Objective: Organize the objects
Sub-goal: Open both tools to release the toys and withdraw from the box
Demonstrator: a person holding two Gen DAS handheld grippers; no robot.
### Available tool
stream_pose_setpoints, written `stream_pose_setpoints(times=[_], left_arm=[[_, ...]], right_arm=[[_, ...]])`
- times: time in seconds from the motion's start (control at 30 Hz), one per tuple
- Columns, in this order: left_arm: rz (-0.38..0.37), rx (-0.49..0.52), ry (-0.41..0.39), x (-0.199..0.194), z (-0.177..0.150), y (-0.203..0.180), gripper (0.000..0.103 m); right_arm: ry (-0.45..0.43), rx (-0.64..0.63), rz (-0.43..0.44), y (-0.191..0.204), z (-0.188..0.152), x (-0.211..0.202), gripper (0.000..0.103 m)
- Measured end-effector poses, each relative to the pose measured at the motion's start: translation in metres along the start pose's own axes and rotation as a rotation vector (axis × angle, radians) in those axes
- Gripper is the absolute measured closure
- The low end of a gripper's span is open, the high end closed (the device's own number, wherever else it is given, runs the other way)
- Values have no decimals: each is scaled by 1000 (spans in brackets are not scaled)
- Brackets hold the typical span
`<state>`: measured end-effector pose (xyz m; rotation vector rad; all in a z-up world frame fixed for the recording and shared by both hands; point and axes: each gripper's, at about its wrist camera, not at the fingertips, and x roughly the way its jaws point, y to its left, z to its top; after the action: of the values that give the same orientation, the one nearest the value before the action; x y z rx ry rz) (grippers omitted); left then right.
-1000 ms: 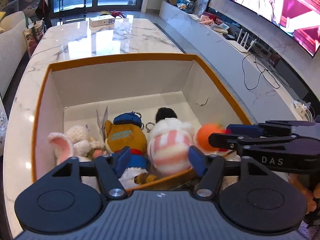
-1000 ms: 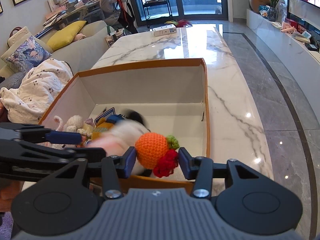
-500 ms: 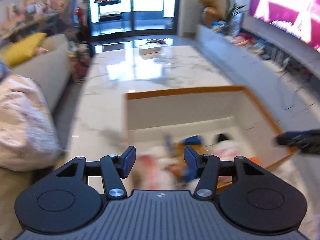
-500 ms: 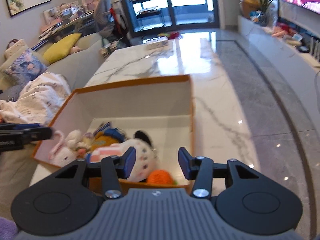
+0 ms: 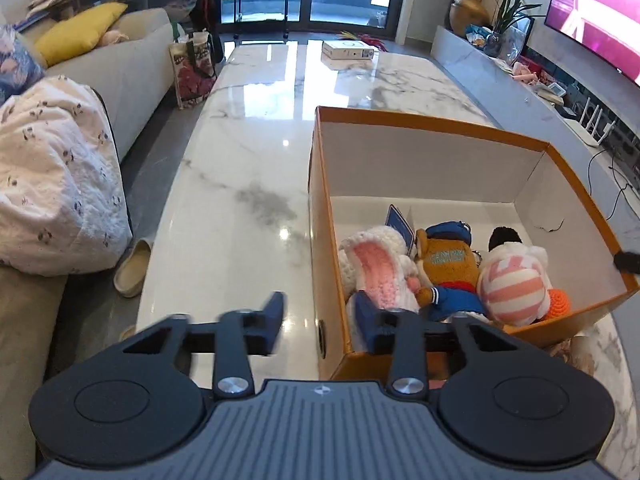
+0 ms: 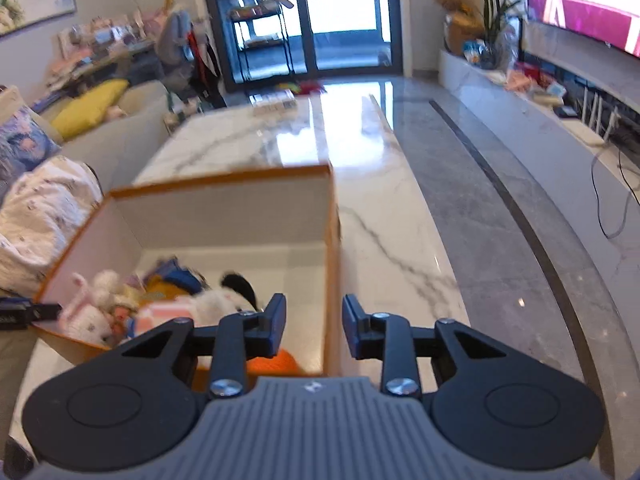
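On the marble table we are looking at the orange-rimmed box, open at the top and white inside, with every toy bunched at its near end. We are seeing a white and pink knitted bunny against the left wall, a brown bear in blue just beside it, a pink-striped plush touching the bear, and an orange crochet piece tucked in the near right corner.

Our left gripper is straddling the box's left wall near its front corner: one finger is hanging outside over the table, the other inside by the bunny. Its jaws are narrowing right now with that wall between them, and we cannot see the pads pressing on it.

Our right gripper is doing the same at the box's right wall, one finger inside above the orange piece, one outside over the marble. Its jaws are closing too, a clear gap on each side of the cardboard.

Farther along the table a small white carton is sitting well apart from the box. A quilt-draped sofa is running along the left, and a slipper is lying on the floor beside it.
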<state>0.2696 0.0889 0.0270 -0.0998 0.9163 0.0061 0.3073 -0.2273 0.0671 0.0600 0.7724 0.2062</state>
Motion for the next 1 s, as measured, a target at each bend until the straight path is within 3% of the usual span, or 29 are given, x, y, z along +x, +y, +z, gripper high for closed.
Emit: stream_pose_setpoints(times=[0.1,0.13,0.17,0.33,1.0], left_arm=[[-10,-6,-5,0,-2,-2,82],[-18,-8,-4,0,-2,-3,89],[-26,-11,-1,0,-2,-4,90],[5,1,0,-6,-8,-10,93],[-52,-49,-9,-80,-98,-12,91]], right_arm=[[24,15,1,-2,-6,8,89],[25,14,-8,-2,-8,9,92],[18,15,-10,-2,-10,9,92],[20,2,-28,1,-15,4,94],[21,86,-10,-12,-99,-85,94]])
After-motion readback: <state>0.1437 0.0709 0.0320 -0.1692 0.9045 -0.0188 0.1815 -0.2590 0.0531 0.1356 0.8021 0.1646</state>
